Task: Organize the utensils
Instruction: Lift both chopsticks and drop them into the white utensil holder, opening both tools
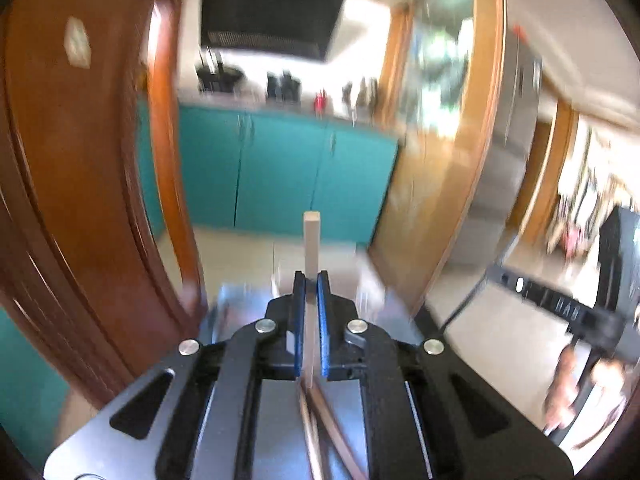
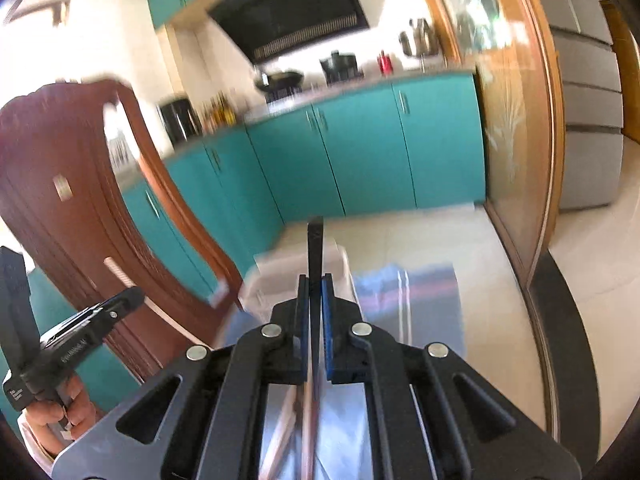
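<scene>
The left gripper (image 1: 311, 280) was clenched on a pale, flat wooden stick (image 1: 311, 240) held upright above the shiny metal table (image 1: 236, 300). The right gripper (image 2: 315, 284) was clamped on a thin black utensil handle (image 2: 315, 240), likewise raised. Both looked light, stiff and narrow; mid-shaft grasps suited them, though smooth sides could slip.

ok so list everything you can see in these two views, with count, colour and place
pale utensil: 1, cream, clamped in left gripper
dark utensil: 1, black, clamped in right gripper
clear bin: 1, translucent, below right gripper
base cabinets: one run, teal, far wall
range hood: 1, black, above counter
wooden door: 1, reddish brown, left
fridge: 1, grey, right
left gripper: 1, black, blue pads, shut
right gripper: 1, black, blue pads, shut
</scene>
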`<state>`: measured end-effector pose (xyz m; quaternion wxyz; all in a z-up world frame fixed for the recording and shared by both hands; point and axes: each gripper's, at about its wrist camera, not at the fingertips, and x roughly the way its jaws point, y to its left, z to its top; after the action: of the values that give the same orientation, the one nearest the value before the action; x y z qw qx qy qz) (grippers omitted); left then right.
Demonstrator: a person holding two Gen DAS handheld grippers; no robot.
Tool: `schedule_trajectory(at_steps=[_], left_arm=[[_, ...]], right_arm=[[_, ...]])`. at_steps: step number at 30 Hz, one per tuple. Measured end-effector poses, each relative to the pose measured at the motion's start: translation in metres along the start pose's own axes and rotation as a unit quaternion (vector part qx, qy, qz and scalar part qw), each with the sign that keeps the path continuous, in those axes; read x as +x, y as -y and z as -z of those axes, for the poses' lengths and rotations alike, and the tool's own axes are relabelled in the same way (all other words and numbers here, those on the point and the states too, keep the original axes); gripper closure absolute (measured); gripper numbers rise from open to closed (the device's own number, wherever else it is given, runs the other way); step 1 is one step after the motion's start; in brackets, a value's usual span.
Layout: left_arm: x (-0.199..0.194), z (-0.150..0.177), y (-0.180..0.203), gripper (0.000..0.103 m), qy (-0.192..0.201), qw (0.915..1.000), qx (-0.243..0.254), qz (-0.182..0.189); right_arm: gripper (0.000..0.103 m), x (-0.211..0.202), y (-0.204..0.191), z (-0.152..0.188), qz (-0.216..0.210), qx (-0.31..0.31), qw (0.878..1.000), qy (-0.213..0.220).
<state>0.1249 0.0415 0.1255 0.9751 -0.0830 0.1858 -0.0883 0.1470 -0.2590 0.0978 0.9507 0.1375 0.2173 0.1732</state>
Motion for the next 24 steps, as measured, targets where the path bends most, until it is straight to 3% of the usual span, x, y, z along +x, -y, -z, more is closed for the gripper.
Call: schedule_trajectory(at_steps=[2, 3, 6, 8, 12, 16, 20, 23, 24], left_arm=[[-0.016, -0.017, -0.007, 0.096, 0.088, 0.9956, -0.028, 0.014], [-0.019, -0.021, -0.010, 0.096, 0.113, 0.9928, -0.035, 0.019], [-0.003, -0.025, -0.020, 0.096, 0.142, 0.9880, -0.062, 0.004], [0.024, -0.017, -0.024, 0.096, 0.125, 0.9896, -0.069, -0.016], [0.076, 0.003, -0.025, 0.096, 0.070, 0.9950, -0.062, -0.034], [0.099, 0.022, -0.015, 0.096, 0.047, 0.9969, -0.017, -0.060], [0.110, 0.039, -0.013, 0.096, 0.025, 0.9972, -0.008, -0.070], [0.107, 0.048, -0.015, 0.088, 0.017, 0.9972, -0.013, -0.071], [0.106, 0.047, -0.014, 0.084, 0.019, 0.9971, -0.014, -0.073]], right_arm=[[0.096, -0.008, -0.009, -0.018, -0.009, 0.009, 0.998, 0.057], [0.096, -0.011, -0.012, -0.024, -0.013, 0.009, 0.996, 0.083], [0.096, -0.008, -0.020, -0.031, 0.019, -0.002, 0.988, 0.151], [0.096, 0.005, -0.021, -0.027, 0.043, -0.005, 0.985, 0.164], [0.096, 0.051, -0.013, -0.016, 0.055, 0.000, 0.992, 0.109], [0.096, 0.076, -0.002, 0.001, 0.068, -0.009, 0.996, 0.065], [0.096, 0.087, 0.004, 0.012, 0.074, -0.015, 0.996, 0.039], [0.078, 0.088, 0.009, 0.016, 0.083, -0.012, 0.996, 0.042], [0.068, 0.083, 0.012, 0.017, 0.084, -0.009, 0.995, 0.047]])
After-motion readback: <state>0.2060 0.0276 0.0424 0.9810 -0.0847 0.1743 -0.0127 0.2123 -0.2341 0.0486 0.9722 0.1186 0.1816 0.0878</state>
